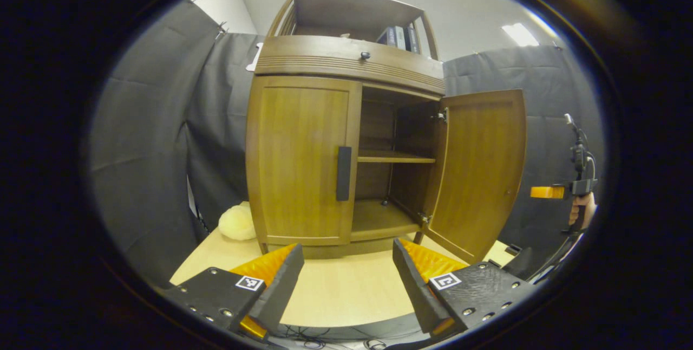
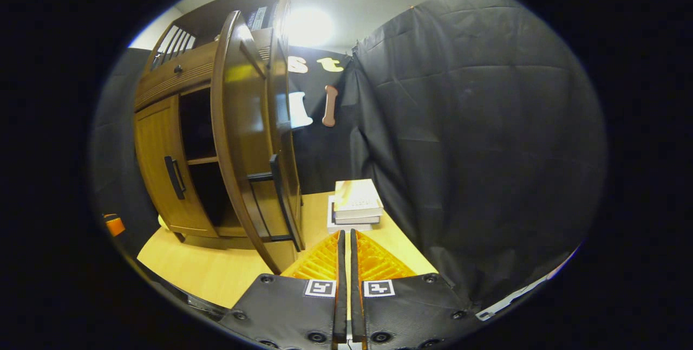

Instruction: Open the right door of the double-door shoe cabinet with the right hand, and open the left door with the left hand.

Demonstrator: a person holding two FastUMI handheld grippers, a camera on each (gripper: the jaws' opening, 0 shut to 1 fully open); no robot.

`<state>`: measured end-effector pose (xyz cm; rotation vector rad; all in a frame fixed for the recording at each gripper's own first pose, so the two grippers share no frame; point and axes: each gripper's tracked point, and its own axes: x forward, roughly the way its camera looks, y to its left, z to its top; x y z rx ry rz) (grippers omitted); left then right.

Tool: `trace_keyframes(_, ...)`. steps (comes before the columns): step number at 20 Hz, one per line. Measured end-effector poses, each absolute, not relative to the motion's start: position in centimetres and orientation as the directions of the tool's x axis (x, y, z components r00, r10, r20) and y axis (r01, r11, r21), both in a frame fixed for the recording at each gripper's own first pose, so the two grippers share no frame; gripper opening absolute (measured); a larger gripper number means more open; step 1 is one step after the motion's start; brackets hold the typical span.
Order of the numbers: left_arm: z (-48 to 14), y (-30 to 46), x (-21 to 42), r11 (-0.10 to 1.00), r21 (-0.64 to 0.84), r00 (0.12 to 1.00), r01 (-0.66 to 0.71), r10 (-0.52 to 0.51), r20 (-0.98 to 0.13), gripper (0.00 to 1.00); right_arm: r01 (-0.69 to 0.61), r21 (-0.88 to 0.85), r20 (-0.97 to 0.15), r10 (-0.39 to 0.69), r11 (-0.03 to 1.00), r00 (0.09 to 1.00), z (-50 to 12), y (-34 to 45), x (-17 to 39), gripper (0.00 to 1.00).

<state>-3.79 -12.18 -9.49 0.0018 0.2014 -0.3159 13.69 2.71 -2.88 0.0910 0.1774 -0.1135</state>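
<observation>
The wooden shoe cabinet (image 1: 346,63) stands on a light table (image 1: 346,290). Its right door (image 1: 479,171) is swung wide open, baring a shelf (image 1: 395,157) inside. Its left door (image 1: 300,160) is closed, with a dark vertical handle (image 1: 343,173). My left gripper (image 1: 346,274) hangs open in front of the cabinet, well short of that handle. The right gripper (image 1: 548,192) and the hand holding it appear far right, beyond the open door. In the right gripper view, the right gripper (image 2: 344,241) is shut on nothing, beside the open door (image 2: 238,138) and its handle (image 2: 279,198).
A pale fluffy object (image 1: 237,222) lies on the table left of the cabinet. A stack of books (image 2: 354,203) sits on the table right of the cabinet, near the black cloth wall (image 2: 476,138). Books (image 1: 398,37) stand on the cabinet's top shelf.
</observation>
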Motion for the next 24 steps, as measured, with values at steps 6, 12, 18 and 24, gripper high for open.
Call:
trace_keyframes(6,-9.1,-12.4,-3.4,0.957,-0.046,0.942,0.286,-0.289,-0.170,0.96,0.231,0.082,-0.145,-0.218,0.969,0.965,-1.1,-0.5,13.4,0.05)
trace_keyframes(12,-8.4,-12.0,-1.7,0.969,-0.037,0.959,0.244,-0.247,-0.137,0.95,0.208,0.116,-0.157,-0.189,0.971,0.969,-0.6,-0.3,15.9,0.42)
trace_keyframes(18,-8.3,-11.7,-0.4,0.981,-0.034,0.973,0.192,-0.195,-0.126,0.96,0.170,0.078,-0.148,-0.158,0.982,0.976,-0.2,0.5,19.8,1.00)
trace_keyframes(24,-8.5,-11.9,0.1,0.983,-0.044,0.972,0.176,-0.181,-0.152,0.95,0.165,0.028,-0.126,-0.161,0.986,0.979,0.2,-0.6,22.8,0.99)
